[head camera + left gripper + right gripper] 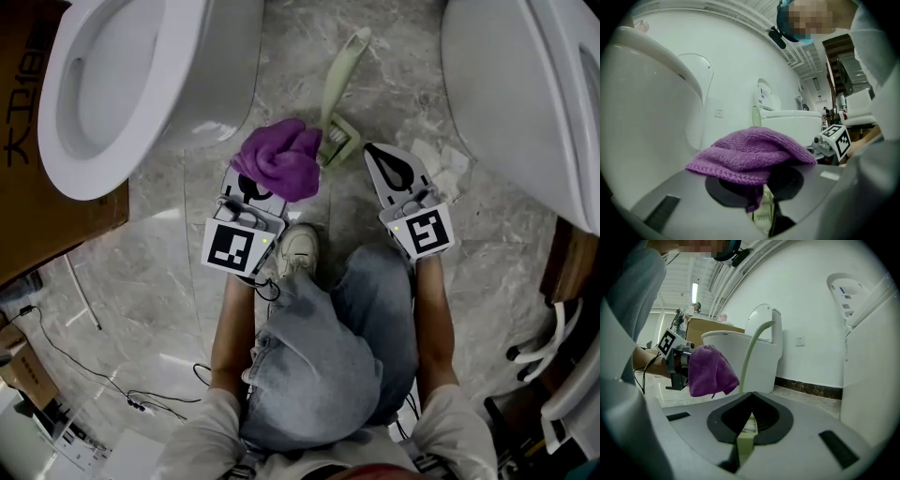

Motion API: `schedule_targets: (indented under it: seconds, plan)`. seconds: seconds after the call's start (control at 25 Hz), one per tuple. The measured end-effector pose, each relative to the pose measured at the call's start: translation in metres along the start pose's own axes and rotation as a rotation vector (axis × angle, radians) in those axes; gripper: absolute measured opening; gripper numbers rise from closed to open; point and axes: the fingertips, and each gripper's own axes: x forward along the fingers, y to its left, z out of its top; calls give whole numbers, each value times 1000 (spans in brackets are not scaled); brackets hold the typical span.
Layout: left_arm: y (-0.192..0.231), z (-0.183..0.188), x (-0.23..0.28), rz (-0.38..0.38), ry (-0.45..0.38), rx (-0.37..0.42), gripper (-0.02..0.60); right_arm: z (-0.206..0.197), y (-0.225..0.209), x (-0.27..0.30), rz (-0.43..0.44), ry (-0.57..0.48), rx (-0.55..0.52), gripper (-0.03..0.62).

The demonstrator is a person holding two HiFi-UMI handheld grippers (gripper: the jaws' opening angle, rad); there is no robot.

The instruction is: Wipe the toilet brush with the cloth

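Toilet brush (338, 141): pale green, head end clamped in the right claw (373, 155), jaws closed on it. Right gripper view: block with white bristles (746, 439) sits wedged between the pads. Handle (343, 75) runs forward and away from the claw's tip over the marble floor (159, 281).

Cloth (279, 159): purple, bunched, pinched in the left claw (251, 202). Left gripper view: the cloth (750, 152) drapes over the jaw tips and a fold hangs into the gap. It lies just left of the brush head; contact cannot be told.

One toilet (122, 84) stands ahead-left of the left claw, another (506, 94) ahead-right of the right claw.
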Motion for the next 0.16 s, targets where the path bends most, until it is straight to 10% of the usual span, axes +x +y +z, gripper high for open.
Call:
schedule_targets:
  seconds: [0.16]
  plan:
    - [1,-4,0,0,4,-5,100,3,-1,0,-7,-3,3,-5]
